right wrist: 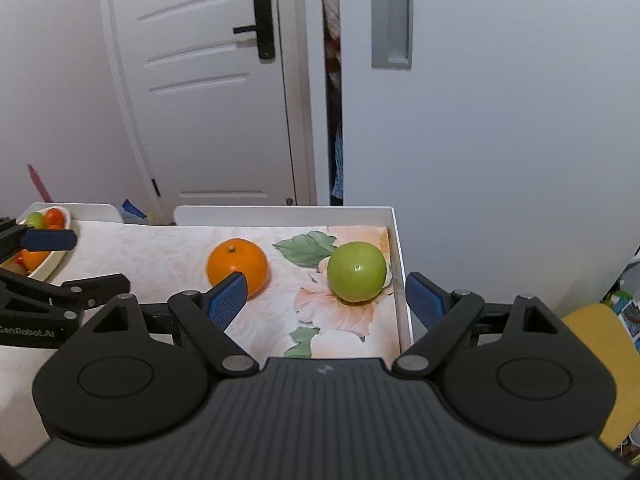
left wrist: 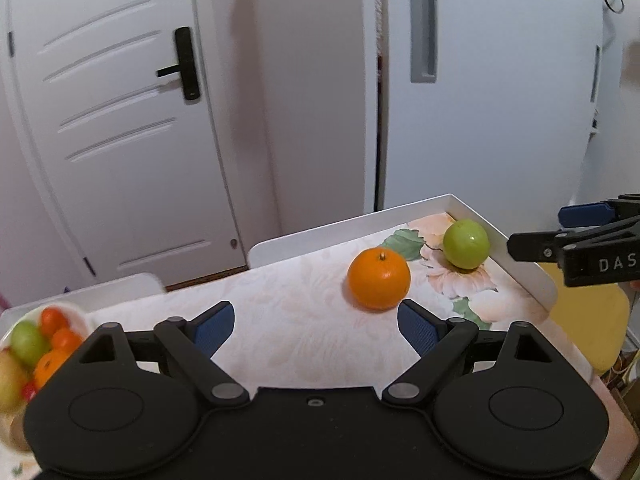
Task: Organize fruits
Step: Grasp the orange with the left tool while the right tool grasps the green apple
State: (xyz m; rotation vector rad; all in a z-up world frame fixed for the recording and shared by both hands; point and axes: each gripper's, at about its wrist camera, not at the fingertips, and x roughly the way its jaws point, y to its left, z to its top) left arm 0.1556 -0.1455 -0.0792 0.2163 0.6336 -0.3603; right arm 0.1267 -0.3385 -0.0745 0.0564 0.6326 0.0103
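An orange (left wrist: pixel 379 279) and a green apple (left wrist: pixel 466 243) sit on the floral tabletop near its far right corner; both also show in the right wrist view, the orange (right wrist: pixel 237 266) left of the apple (right wrist: pixel 357 271). A cream bowl (left wrist: pixel 82 315) at the left holds several oranges and green fruits; it shows again in the right wrist view (right wrist: pixel 60 258). My left gripper (left wrist: pixel 316 328) is open and empty, just short of the orange. My right gripper (right wrist: pixel 326 300) is open and empty, just in front of the apple, its right finger outside the table's rim.
The table has a raised white rim (right wrist: pixel 396 240) along its far and right edges. A yellow chair (right wrist: pixel 600 360) stands to the right of the table. A white door (left wrist: pixel 120 120) and wardrobe panels (left wrist: pixel 480 100) stand behind.
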